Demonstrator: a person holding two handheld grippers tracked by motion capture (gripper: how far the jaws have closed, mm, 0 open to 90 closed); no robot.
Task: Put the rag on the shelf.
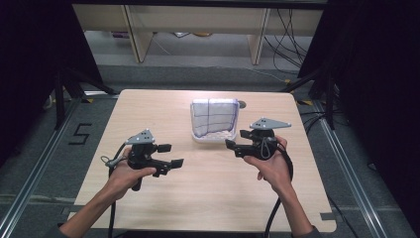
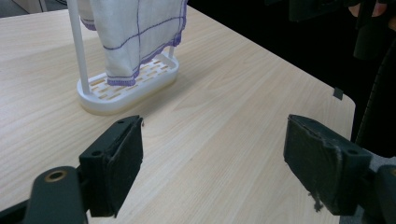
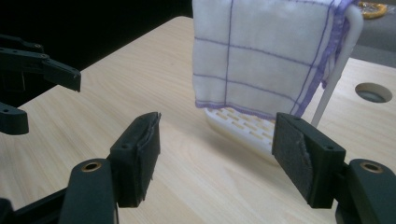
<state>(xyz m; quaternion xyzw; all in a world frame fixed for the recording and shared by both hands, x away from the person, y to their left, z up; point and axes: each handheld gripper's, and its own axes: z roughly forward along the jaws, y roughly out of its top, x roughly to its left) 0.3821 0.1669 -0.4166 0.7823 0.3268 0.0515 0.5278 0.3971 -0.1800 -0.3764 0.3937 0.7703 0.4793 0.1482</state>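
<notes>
Both grippers, left gripper [image 1: 171, 154] and right gripper [image 1: 236, 141], gaping empty over pale wood table [image 1: 208, 188] (grey floor [image 1: 44, 163] around).

- The high view is evenly lit from above; the table [image 1: 208, 183] shows bright and pale, with a washed-out patch of glare at its far edge.
- Both sides of that view sink into near black, so little detail reads there.
- Shadows under the hands are soft and short.
- The high view is rather soft and low in detail overall.
- In the two gripper views the near black jaws are dark and slightly blurred, while the cloth [image 3: 261, 60] stays sharp, its white almost overexposed.
- The far corners there drop to black.
</notes>
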